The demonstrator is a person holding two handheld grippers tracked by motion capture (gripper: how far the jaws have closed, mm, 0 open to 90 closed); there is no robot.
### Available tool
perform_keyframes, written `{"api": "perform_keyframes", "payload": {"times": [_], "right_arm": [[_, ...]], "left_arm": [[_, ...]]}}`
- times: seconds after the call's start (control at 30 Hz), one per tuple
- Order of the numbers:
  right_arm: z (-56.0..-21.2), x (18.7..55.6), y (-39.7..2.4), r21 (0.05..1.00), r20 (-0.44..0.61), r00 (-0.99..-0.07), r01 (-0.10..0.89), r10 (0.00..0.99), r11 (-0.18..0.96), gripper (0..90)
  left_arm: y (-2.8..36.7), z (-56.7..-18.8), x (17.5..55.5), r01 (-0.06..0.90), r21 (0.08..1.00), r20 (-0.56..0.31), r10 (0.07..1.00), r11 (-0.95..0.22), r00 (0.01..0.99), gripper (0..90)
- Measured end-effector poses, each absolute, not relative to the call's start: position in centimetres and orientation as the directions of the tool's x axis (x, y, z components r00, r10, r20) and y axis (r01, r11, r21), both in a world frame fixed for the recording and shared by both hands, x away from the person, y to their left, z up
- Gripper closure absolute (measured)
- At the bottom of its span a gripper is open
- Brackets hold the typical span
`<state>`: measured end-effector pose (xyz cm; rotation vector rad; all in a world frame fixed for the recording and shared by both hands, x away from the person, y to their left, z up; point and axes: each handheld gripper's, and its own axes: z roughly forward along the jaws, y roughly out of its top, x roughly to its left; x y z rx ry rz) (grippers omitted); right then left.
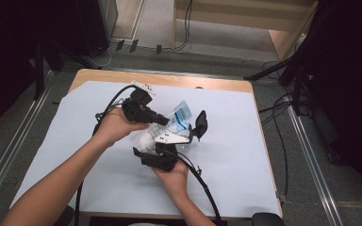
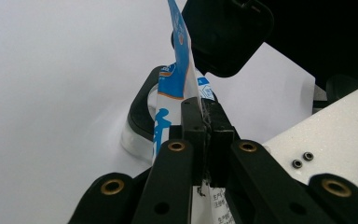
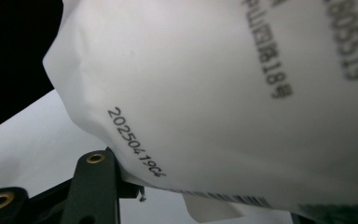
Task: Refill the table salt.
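Packet (image 1: 181, 117) spans both tongs: left tongs (image 2: 204, 122) pinch its thin edge (seam upright), right tongs (image 1: 194, 133) clasp its body.

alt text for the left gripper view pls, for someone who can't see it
The left hand-held gripper has its two black jaws shut on the edge of a blue and white plastic pouch, which stands up from them over a white table sheet. The other gripper's black jaw looms just behind the pouch at the top.
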<state>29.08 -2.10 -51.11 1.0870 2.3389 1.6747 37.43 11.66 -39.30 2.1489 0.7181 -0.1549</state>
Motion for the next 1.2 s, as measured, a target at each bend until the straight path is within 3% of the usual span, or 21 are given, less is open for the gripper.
{"api": "perform_keyframes", "payload": {"times": [1.0,1.2], "right_arm": [[-50.77,29.15,-2.37,0.823,0.434,-0.698,0.564,0.569,0.064,50.2],[-50.73,29.02,-2.23,0.834,0.406,-0.714,0.545,0.571,0.089,49.5]], "left_arm": [[11.73,-39.18,37.32,0.541,0.696,-0.354,0.430,-0.472,0.830,86.8],[11.56,-39.29,37.41,0.543,0.693,-0.347,0.439,-0.476,0.828,89.6]]}}
